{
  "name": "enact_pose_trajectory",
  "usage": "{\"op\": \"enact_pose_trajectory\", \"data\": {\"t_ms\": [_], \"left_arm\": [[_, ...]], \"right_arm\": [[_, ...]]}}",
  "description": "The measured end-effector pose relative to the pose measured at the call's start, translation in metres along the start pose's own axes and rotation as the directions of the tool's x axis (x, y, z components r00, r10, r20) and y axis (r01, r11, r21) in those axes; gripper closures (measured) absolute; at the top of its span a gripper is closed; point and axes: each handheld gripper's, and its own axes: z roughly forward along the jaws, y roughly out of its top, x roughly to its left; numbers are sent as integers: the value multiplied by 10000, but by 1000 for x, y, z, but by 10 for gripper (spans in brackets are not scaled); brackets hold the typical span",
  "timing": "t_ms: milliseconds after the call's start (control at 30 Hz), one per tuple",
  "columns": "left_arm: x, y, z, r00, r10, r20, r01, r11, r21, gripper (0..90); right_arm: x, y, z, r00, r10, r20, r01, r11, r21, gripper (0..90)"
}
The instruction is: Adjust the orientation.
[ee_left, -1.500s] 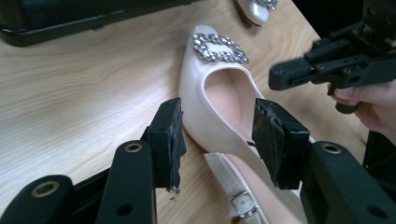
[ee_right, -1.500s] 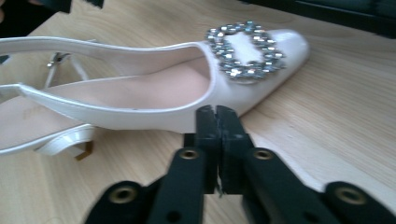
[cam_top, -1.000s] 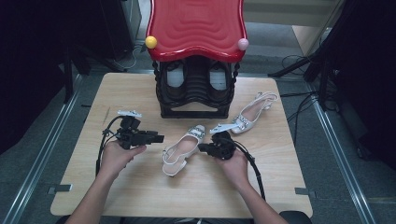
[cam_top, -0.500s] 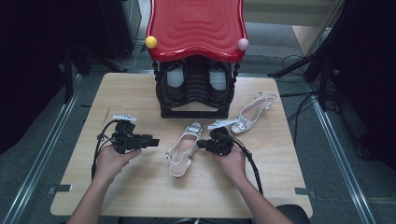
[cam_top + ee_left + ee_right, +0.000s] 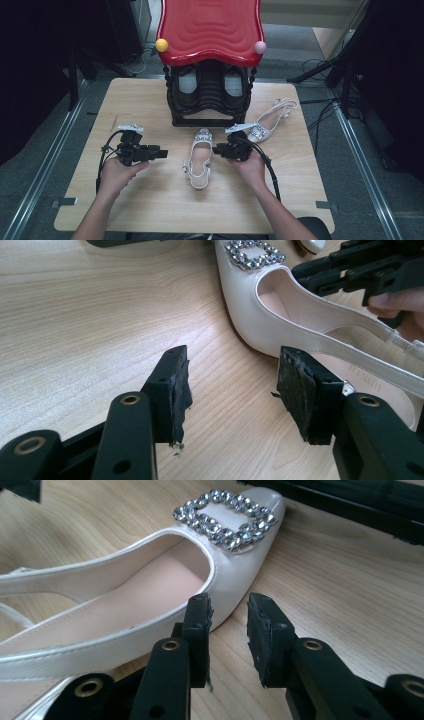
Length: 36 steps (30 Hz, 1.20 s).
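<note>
A white slingback shoe (image 5: 200, 161) with a rhinestone buckle (image 5: 226, 521) lies flat on the wooden table, toe toward the rack. My right gripper (image 5: 218, 149) sits just right of its front. In the right gripper view, its jaws (image 5: 227, 614) have just been opening and stand a little apart beside the shoe's side (image 5: 150, 605), with nothing between them. My left gripper (image 5: 163, 152) rests left of the shoe. Its jaws (image 5: 232, 375) have just widened further over bare wood, close to the shoe (image 5: 280, 315). A matching second shoe (image 5: 271, 121) lies at the right, behind the right gripper.
A black shoe rack (image 5: 210, 102) with a red wavy top (image 5: 210, 25) stands at the table's far middle, with dark shoes inside. Yellow (image 5: 161, 45) and pink (image 5: 260, 47) balls mark its corners. Cables trail from both grippers toward the near edge of the table (image 5: 150, 210).
The middle shoe has swung from slanted to nearly straight, toe toward the rack. The right gripper's jaws have parted beside it. The left hand has barely moved.
</note>
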Motion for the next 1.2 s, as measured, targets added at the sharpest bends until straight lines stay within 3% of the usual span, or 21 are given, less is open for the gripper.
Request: {"op": "enact_pose_trajectory", "data": {"t_ms": [400,633,867,1000,1200], "left_arm": [[4,4,5,10000,-9,-16,9,10000,3,437],[5,5,6,10000,-34,-39,34,10000,43,434],[6,8,9,9999,-105,8,105,9999,4,412],[7,8,11,10000,-87,18,87,9999,73,411],[6,8,9,10000,-4,-27,4,10000,49,411]], "right_arm": [[-4,-1,-26,9995,-206,221,213,9992,-346,670],[-12,0,-46,9997,-46,257,65,9975,-706,719],[-33,-1,-72,9975,267,661,-201,9949,-993,858],[-48,-2,-87,9927,635,1021,-495,9897,-1346,886],[-75,-4,-100,9812,1250,1472,-1037,9841,-1445,891]]}}
